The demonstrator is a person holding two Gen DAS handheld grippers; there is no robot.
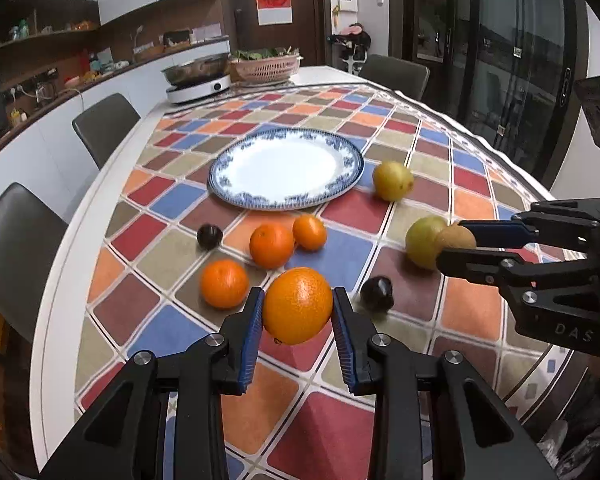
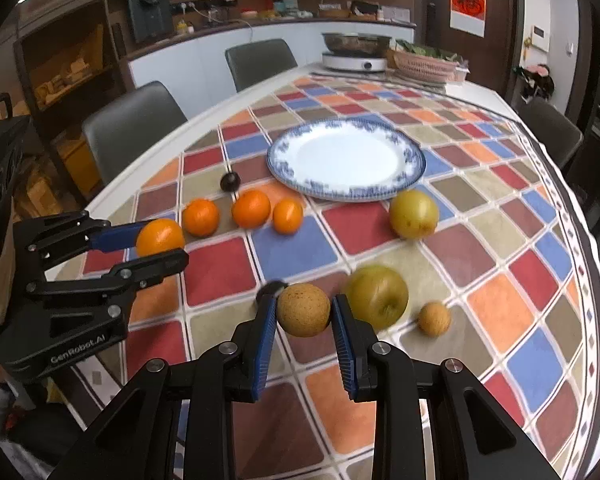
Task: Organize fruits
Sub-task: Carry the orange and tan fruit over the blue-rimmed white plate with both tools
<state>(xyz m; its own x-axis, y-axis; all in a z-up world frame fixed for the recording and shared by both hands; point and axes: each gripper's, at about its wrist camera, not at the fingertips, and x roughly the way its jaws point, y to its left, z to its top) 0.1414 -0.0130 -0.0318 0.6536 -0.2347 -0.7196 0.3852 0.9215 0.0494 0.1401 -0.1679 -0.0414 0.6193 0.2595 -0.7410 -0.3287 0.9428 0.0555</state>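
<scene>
1. Our left gripper [image 1: 298,306] is clamped on an orange [image 1: 298,305], blue pads pressing both sides. The orange is up off the cloth [image 1: 340,264].
2. Our right gripper [image 2: 304,310] is squeezed onto a small brown fruit [image 2: 303,309], also lifted clear of the table.
3. The plate [image 2: 414,160] sits at 12 o'clock from the right gripper, well apart, with nothing on it. It's white with a blue rim.
4. In the left view, three more oranges lie on the cloth: one [image 1: 224,283] at 10 o'clock just beside the gripper, and two further up touching each other, a bigger one [image 1: 271,245] and a smaller one [image 1: 309,232], both near the plate's front edge.
5. A dark fruit [image 1: 209,236] lies at 11 o'clock past the oranges, another dark one [image 1: 377,293] at 2 o'clock just beside the right finger.
6. In the right view a green apple [image 2: 376,296] sits just beside the gripper at 1 o'clock, blurry. A second small brown fruit [image 2: 434,319] is at 3 o'clock beyond it.
7. A yellow-green fruit [image 2: 413,213] lies near the plate's front rim, at 1 o'clock further out.
8. At the far end we see a pan [image 1: 196,67] on a cooker and a basket [image 1: 265,66] of greens.
</scene>
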